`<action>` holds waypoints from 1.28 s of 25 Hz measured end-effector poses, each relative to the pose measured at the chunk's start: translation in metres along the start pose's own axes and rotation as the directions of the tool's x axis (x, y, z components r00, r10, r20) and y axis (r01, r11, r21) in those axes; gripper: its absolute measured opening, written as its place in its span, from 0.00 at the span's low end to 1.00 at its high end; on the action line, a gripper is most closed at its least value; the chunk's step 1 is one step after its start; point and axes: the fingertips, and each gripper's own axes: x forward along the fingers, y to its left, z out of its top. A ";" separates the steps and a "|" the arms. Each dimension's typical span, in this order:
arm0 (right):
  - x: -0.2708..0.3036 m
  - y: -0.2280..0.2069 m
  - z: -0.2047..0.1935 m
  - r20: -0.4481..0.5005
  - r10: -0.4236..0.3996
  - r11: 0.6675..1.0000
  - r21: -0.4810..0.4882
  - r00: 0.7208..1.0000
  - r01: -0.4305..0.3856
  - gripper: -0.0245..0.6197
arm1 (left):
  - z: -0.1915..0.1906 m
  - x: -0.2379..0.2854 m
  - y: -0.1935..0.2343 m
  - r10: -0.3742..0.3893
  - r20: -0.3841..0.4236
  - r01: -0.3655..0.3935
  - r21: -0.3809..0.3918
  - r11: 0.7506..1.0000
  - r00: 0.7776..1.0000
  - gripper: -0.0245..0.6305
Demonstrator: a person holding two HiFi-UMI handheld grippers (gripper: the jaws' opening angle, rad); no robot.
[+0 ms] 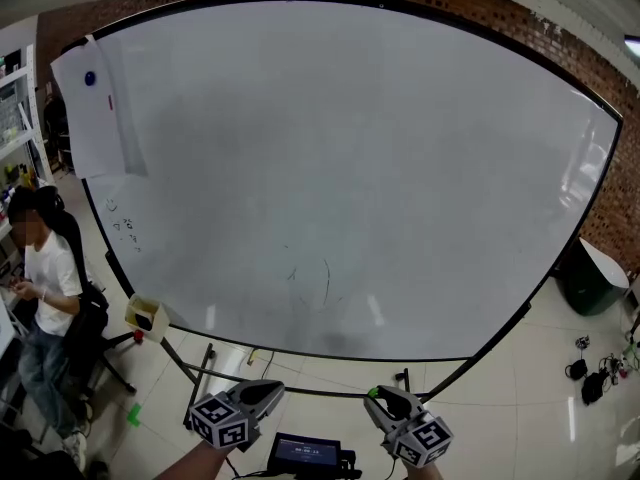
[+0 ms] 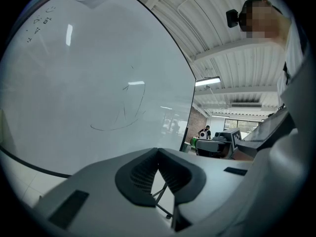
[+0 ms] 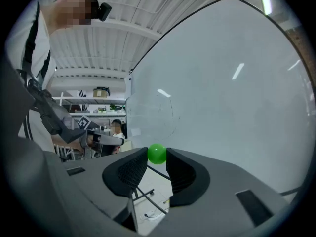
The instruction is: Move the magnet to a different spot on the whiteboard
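The right gripper (image 3: 157, 158) pinches a small green magnet (image 3: 157, 153) at its jaw tips, below the whiteboard's (image 1: 350, 168) lower edge and off its surface, while the left gripper (image 2: 158, 153) beside it has its jaw tips together on nothing.

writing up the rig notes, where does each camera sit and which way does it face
Head view: on the person's head, facing forward and down at the whiteboard; left claw and right claw show at the bottom.
Left gripper view: rides the left claw, looking up along its shut, empty jaws; whiteboard left, person's torso right.
Right gripper view: rides the right claw, whose jaws clamp the green magnet; whiteboard right, torso left.
Shared: all three see the whiteboard's scribble.
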 end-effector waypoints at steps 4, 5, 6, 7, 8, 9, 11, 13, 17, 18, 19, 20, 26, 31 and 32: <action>0.003 -0.010 0.010 -0.041 -0.014 0.994 -0.112 0.999 0.010 0.27 | -0.004 -0.003 0.001 0.012 0.003 -0.012 -0.012 1.000 1.000 0.07; 0.005 -0.014 0.012 -0.052 -0.020 0.991 -0.135 0.998 0.012 0.27 | -0.004 -0.003 0.001 0.015 0.003 -0.015 -0.018 1.000 1.000 0.07; 0.006 -0.017 0.013 -0.063 -0.023 0.988 -0.156 0.998 0.013 0.27 | -0.005 -0.004 0.001 0.016 0.002 -0.016 -0.020 1.000 1.000 0.07; 0.008 -0.020 0.015 -0.073 -0.023 0.985 -0.175 0.997 0.010 0.27 | -0.005 -0.004 0.001 0.017 0.000 -0.017 -0.018 1.000 1.000 0.07; 0.010 -0.022 0.017 -0.084 -0.020 0.981 -0.194 0.996 0.003 0.27 | -0.005 -0.005 0.001 0.017 -0.002 -0.017 -0.015 1.000 1.000 0.07; 0.012 -0.023 0.019 -0.097 -0.014 0.976 -0.216 0.995 -0.007 0.27 | -0.005 -0.007 0.002 0.020 -0.004 -0.020 -0.014 1.000 1.000 0.07; 0.017 -0.023 0.023 -0.133 -0.004 0.960 -0.278 0.991 -0.033 0.27 | -0.005 -0.010 0.004 0.028 -0.006 -0.028 -0.014 1.000 1.000 0.07; 0.022 -0.024 0.030 -0.172 -0.008 0.936 -0.347 0.985 -0.053 0.27 | -0.005 -0.013 0.007 0.038 -0.005 -0.038 -0.017 0.999 0.999 0.07; 0.032 -0.034 0.039 -0.225 -0.037 0.889 -0.453 0.974 -0.071 0.27 | -0.004 -0.016 0.010 0.056 -0.001 -0.056 -0.025 0.998 0.998 0.07; 0.035 -0.036 0.042 -0.237 -0.046 0.877 -0.475 0.970 -0.075 0.27 | -0.004 -0.016 0.011 0.058 0.002 -0.058 -0.028 0.998 0.998 0.07; 0.038 -0.040 0.044 -0.249 -0.058 0.864 -0.498 0.967 -0.076 0.27 | -0.004 -0.017 0.012 0.060 0.004 -0.060 -0.029 0.998 0.998 0.07; 0.040 -0.043 0.046 -0.260 -0.071 0.851 -0.520 0.963 -0.077 0.26 | -0.004 -0.017 0.013 0.062 0.007 -0.062 -0.029 0.998 0.998 0.07; 0.052 -0.069 0.067 -0.277 -0.154 0.776 -0.628 0.948 -0.057 0.26 | -0.001 -0.019 0.018 0.070 0.022 -0.069 -0.025 0.997 0.997 0.07; 0.057 -0.095 0.109 -0.167 -0.247 0.755 -0.651 0.954 0.082 0.27 | 0.000 -0.022 0.023 0.082 0.022 -0.081 -0.037 0.996 0.996 0.07; 0.058 -0.100 0.119 -0.141 -0.267 0.750 -0.652 0.953 0.113 0.27 | 0.000 -0.023 0.024 0.083 0.025 -0.082 -0.039 0.996 0.996 0.07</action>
